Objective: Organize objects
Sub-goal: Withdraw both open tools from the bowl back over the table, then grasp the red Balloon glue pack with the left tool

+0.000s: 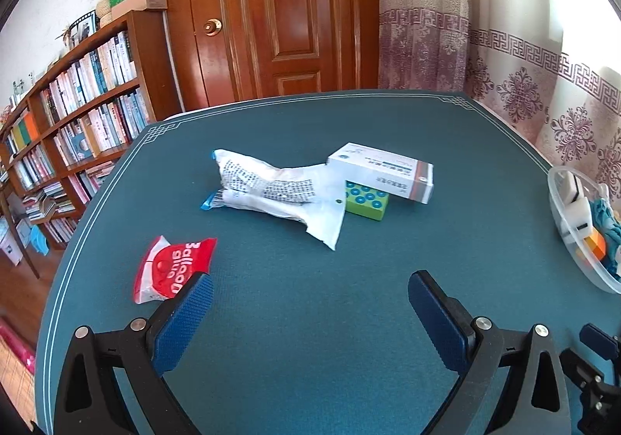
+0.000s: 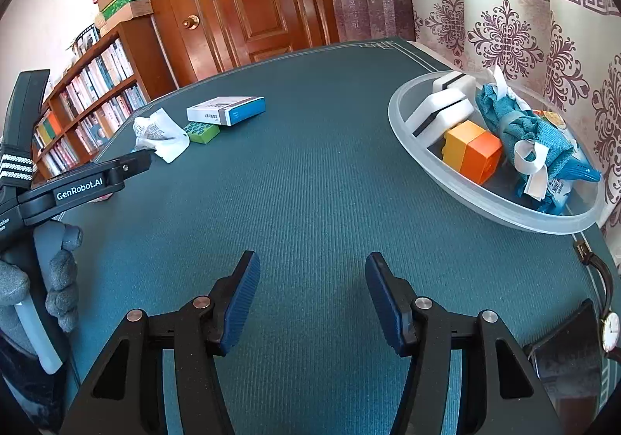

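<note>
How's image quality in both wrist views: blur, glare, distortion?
Left wrist: sharp, no motion blur; strong fisheye bend on the table edge and bookshelf; window light blows out the curtain top right. Right wrist: also sharp; curtain bright but its pattern readable; soft sheen on the plastic bowl rim; dark vignette in the corners.

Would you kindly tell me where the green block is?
In the left wrist view, the green block sits mid-table, under the white box, touching the white bag.

red packet (image 1: 170, 270): "Balloon", printed in white
left gripper (image 2: 79, 189): "GenRobot.AI" on its side
white box (image 1: 382, 171): print too small to read
</note>
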Available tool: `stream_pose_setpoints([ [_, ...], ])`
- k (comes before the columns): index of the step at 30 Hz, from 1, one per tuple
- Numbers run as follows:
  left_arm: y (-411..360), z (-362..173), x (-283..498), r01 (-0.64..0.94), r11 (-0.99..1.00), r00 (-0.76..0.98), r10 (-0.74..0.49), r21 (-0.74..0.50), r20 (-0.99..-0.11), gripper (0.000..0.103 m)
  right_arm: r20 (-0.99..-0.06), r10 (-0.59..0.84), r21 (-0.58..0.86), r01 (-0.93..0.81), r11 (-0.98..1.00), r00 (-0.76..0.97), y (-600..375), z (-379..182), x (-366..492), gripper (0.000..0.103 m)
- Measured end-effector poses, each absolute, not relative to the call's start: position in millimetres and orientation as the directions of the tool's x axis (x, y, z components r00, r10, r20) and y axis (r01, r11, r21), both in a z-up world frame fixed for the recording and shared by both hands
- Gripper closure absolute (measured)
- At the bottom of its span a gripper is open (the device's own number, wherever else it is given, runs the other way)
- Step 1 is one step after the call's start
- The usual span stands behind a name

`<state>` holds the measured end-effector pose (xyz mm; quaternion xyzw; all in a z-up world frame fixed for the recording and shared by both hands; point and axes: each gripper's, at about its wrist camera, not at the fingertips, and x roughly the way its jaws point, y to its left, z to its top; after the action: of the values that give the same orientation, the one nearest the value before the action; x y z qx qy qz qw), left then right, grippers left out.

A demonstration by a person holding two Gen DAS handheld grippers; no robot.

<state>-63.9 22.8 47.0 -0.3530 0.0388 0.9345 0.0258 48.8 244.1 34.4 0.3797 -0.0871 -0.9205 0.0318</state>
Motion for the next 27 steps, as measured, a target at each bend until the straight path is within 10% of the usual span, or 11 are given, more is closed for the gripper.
stream_pose_setpoints([
  [27,-83,18,-105,0.141,-0.99,-0.674,-0.082,-0.019,-0.735,0.003,-0.723,-0.146,0.169,0.032,-0.985,-0.676,224,35,22,0.045],
])
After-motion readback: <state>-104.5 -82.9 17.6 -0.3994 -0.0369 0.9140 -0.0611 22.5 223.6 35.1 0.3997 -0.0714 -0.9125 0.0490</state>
